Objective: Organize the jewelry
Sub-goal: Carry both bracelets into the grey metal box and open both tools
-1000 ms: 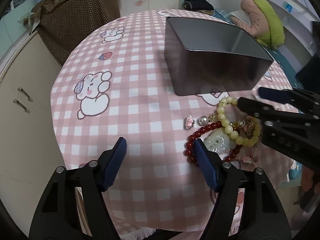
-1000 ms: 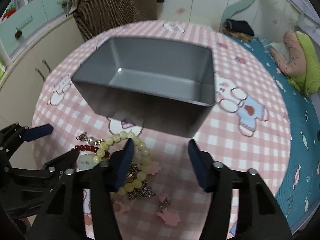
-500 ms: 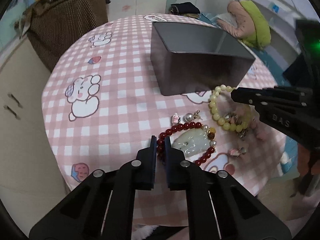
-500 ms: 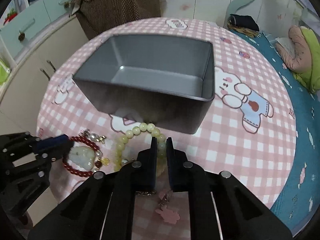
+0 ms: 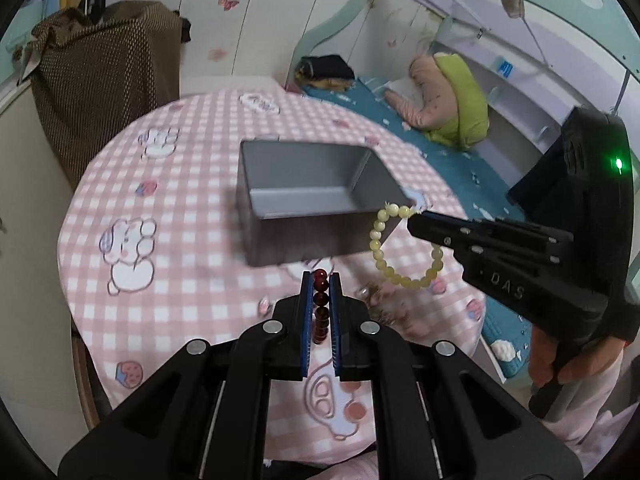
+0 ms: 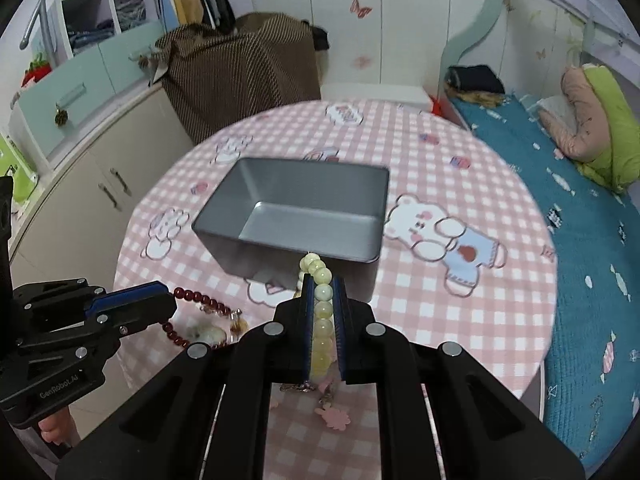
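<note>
On the left, the left hand-held gripper point(image 5: 320, 292) is pinching a strand of dark red round beads point(image 5: 320, 300) between its blue pads, the rest of that bracelet trailing toward the round bench under a pink checked cloth point(image 5: 180, 264). In the middle stands the open grey rectangular metal tin point(image 6: 296, 208), empty and apparently the place meant for the jewelry. On the right, the right hand-held gripper point(image 6: 323, 304) is clamped on a pale yellow bead bracelet point(image 6: 320, 300), whose loop hangs clear of the bench just in front of the tin. Small charms point(image 6: 332, 416) remain on the cloth beneath.
</note>
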`<state>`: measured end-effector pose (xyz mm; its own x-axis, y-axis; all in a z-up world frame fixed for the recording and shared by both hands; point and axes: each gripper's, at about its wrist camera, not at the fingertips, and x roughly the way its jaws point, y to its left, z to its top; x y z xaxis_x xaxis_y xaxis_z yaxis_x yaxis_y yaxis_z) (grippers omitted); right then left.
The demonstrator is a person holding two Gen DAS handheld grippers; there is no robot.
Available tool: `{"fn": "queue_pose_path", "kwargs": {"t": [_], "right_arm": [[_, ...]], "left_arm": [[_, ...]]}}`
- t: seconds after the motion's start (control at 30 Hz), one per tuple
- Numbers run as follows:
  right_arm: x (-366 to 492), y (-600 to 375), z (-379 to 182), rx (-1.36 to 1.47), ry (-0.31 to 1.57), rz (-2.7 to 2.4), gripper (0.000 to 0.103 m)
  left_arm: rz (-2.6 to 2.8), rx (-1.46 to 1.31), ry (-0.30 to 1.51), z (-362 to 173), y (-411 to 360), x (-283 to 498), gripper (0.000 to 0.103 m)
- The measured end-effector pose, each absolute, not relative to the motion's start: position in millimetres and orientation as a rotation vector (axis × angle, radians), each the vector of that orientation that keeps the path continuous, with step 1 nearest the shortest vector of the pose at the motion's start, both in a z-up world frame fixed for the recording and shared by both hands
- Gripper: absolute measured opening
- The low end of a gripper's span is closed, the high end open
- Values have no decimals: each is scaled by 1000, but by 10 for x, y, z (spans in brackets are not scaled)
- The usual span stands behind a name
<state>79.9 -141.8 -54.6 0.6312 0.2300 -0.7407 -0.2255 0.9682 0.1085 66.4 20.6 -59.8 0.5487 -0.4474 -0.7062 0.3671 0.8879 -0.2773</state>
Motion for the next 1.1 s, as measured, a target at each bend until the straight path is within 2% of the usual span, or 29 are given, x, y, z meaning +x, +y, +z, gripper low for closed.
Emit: {"fn": "queue_pose_path", "kwargs": {"t": [0.43,0.73,1.1], "right_arm": [[653,-1610,-289,43,759,226,9],[924,-1610,19,60,690,258,9],[1459,-1453,-279,93,811,304,9]], "left_arm": [[-474,-114,748,-152,208,636,8],[-442,-134,643,232,204,850,8],[-453,-196,744,-62,76,1370,8]]}}
